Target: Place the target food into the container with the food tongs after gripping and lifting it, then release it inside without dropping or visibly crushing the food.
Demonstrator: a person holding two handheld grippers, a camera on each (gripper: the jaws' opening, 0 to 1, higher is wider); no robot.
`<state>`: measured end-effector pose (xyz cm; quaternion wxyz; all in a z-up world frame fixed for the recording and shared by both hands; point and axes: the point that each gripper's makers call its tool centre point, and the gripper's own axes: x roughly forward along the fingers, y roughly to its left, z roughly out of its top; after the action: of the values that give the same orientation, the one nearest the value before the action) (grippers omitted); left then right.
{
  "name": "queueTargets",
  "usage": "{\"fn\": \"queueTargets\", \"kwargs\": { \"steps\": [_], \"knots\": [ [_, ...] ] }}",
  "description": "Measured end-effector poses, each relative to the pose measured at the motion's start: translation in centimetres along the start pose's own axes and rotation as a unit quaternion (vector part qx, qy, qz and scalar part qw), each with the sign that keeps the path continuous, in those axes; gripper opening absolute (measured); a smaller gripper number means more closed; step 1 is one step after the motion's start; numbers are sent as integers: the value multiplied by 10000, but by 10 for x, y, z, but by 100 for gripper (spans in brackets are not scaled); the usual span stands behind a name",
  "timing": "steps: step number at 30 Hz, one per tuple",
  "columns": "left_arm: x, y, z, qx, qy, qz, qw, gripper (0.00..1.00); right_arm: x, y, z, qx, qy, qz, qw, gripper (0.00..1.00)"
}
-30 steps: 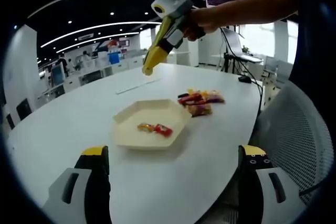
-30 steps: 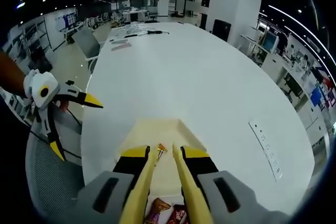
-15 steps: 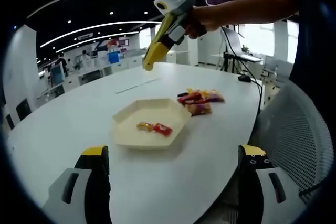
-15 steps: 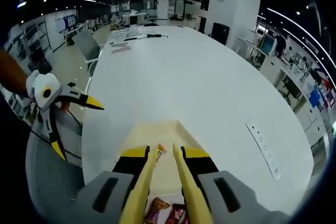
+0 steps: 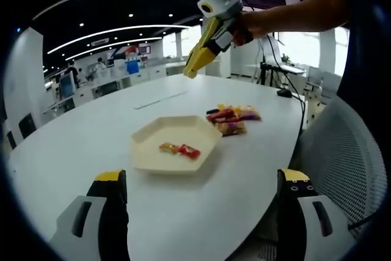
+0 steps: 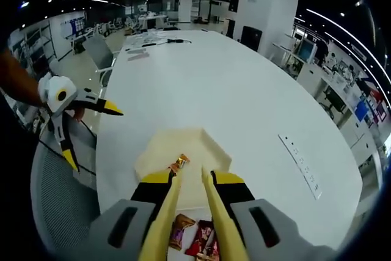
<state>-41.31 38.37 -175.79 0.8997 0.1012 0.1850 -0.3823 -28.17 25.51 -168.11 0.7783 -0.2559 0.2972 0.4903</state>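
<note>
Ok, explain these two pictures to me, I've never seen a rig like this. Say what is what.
A person holds a two-jaw tool in each hand, and each tool carries a camera. The left gripper view looks along the left tool, jaws wide open, over a white table. On it sits a cream tray holding wrapped snacks, with a pile of snacks beside it. The right tool is raised above the table. The right gripper view looks down that tool's narrow yellow jaws at the same tray. Nothing is held.
</note>
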Motion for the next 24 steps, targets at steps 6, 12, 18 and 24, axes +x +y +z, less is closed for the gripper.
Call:
{"fn": "queueTargets", "kwargs": {
  "steps": [6, 12, 18, 24],
  "knots": [
    [0, 1, 1, -91, -26, -4, 10000, 99, -12, 1, -13, -4, 35, -43, 10000, 23],
    [0, -3, 1, -112, -35, -100, 9999, 99, -21, 3, -23, 52, 1, -83, 10000, 23],
    [1, -4, 0, -125, -21, -126, 9998, 99, -25, 6, -34, 99, 7, -100, 9999, 23],
    [0, -3, -1, -139, -7, -117, 9998, 99, -30, 9, -48, 113, 65, -103, 9999, 24]
  ]
}}
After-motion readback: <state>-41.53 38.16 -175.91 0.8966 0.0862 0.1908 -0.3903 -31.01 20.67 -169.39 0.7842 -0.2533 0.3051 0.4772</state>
